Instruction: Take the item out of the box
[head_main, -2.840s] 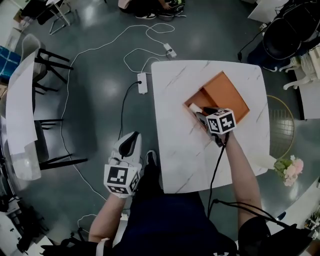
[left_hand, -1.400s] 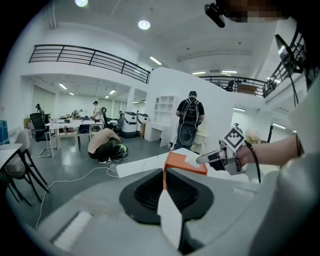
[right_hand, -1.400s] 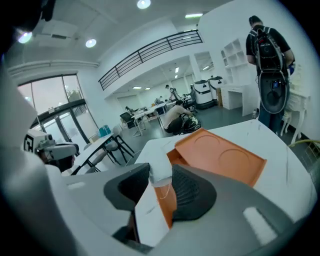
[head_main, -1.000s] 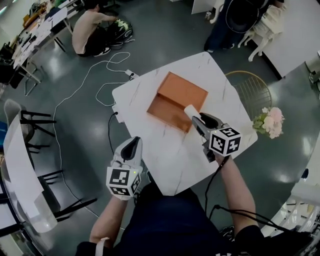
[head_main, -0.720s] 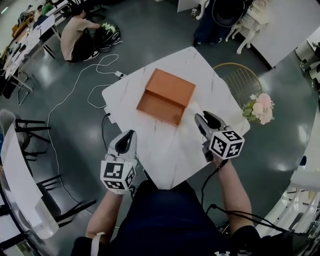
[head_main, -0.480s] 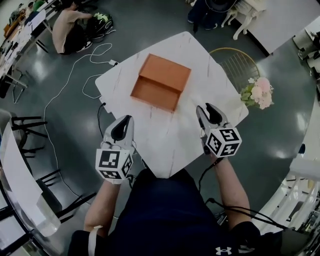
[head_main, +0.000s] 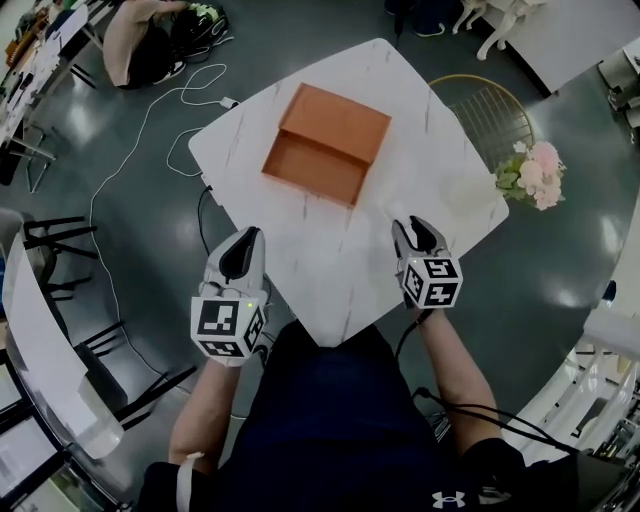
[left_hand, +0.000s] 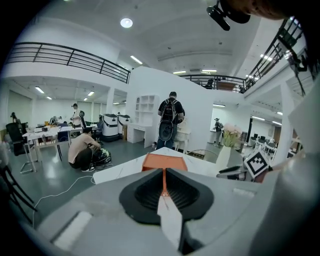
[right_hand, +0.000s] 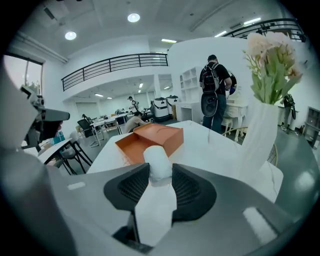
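Pulled back from orange box (head_main: 325, 145) toward near edge of table (head_main: 330, 270): right gripper (head_main: 418, 228), forearm straight, clamped on white item (right_hand: 157, 162), well clear of box. Left gripper (head_main: 243, 238) closed, empty, beside table edge.

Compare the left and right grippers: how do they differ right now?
The left gripper is shut and empty; the right gripper clamps a white item. The left gripper sits beside the table edge; the right gripper reaches over the table. Both face the orange box, outside it.
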